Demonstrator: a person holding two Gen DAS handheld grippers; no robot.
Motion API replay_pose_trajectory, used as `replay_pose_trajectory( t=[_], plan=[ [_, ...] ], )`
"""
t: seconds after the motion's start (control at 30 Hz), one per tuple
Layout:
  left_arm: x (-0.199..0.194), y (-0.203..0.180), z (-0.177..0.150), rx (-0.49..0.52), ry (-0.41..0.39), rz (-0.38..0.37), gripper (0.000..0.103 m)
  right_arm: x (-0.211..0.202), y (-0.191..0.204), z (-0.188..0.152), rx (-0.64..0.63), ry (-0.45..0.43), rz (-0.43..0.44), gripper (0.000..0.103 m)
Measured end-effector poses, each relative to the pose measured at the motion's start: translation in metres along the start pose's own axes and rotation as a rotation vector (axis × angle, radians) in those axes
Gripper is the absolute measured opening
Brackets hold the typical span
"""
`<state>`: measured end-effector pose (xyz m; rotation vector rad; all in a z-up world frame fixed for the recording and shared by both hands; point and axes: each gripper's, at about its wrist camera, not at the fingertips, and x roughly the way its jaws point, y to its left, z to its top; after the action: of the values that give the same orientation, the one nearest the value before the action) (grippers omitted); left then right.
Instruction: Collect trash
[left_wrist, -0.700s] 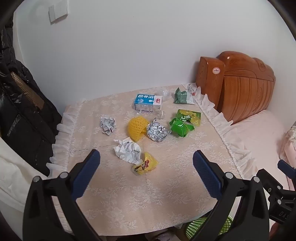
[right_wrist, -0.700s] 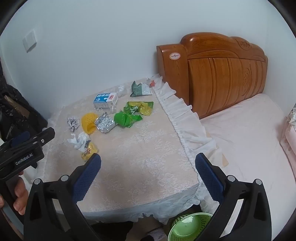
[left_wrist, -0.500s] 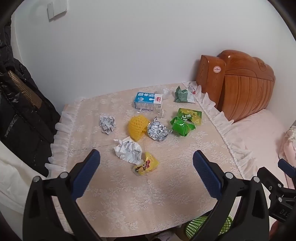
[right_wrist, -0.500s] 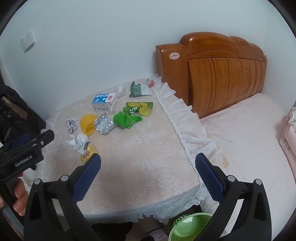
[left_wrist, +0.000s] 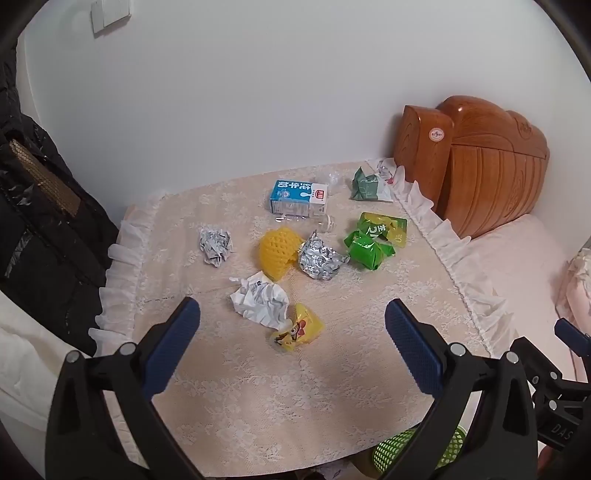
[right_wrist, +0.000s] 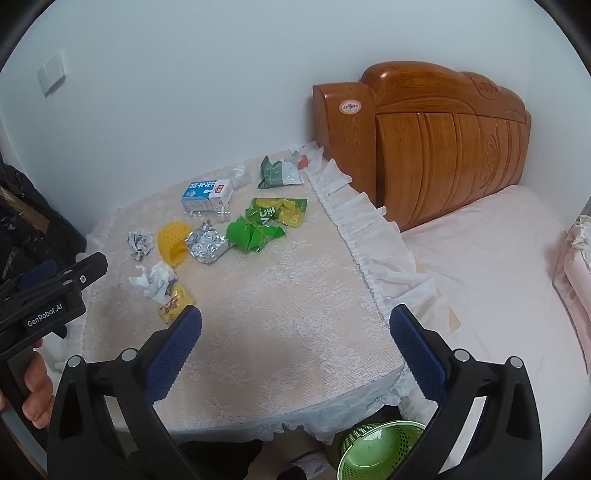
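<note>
Hovering both spread, empty grippers, left gripper (left_wrist: 291, 319) and right gripper (right_wrist: 295, 325), I'd pinch the light, crushable yellow wrapper (left_wrist: 297, 328) mid-body on the bench (left_wrist: 258, 387).

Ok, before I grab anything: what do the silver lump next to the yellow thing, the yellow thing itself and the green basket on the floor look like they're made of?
Silver lump: probably metallised foil wrapper, shiny with sharp creases. Yellow thing: looks like soft foam fruit netting, matte with an open mesh pattern. Green basket: apparently rigid plastic, glossy with regular perforated walls.
</note>
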<state>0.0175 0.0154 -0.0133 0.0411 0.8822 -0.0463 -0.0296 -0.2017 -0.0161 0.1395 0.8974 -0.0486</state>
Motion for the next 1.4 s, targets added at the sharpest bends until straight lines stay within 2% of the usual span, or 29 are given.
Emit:
replay_pose_trajectory(
  t=[1.4],
  plan=[
    [0.0076, 0.0057, 0.0005, -0.010, 0.026, 0.011, 0.097, 0.0070, 0.0032, -0.0012, -0.014, 0.017, -0.018, 0.101]
  ],
)
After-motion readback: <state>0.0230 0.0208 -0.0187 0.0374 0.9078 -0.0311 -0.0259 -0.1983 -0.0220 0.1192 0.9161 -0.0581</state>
